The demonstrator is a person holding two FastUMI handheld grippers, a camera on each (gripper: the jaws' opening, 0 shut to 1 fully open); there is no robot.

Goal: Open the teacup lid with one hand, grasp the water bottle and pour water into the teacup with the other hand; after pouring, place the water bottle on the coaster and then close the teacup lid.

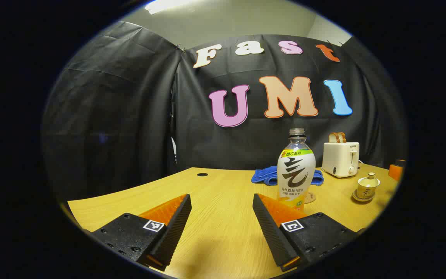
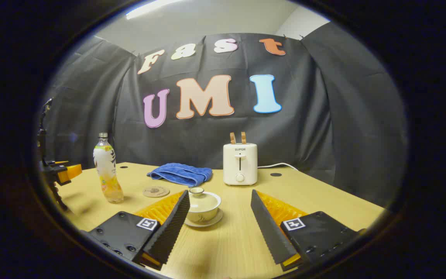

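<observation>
— What was the biggest thing there?

— The wooden table [image 2: 323,197], with the white toaster [image 2: 240,163] at the back holding two slices of bread, and a blue towel [image 2: 180,173] just left of it in the right gripper view.

— And the task's things?

— The water bottle [image 1: 296,170] stood upright, uncapped, left of the towel and near the round coaster [image 2: 156,191], but off it. The teacup [image 2: 203,205] sat on its saucer with the lid [image 2: 203,198] on, in front of the toaster.

— The tools?

— The left gripper [image 1: 222,217] was released, jaws spread wide over bare table, the bottle just beyond its right finger. The right gripper [image 2: 220,215] was also spread, grasping nothing; the teacup stood ahead between its fingers, close to the left one. The left gripper also showed at the far left edge of the right gripper view.
</observation>
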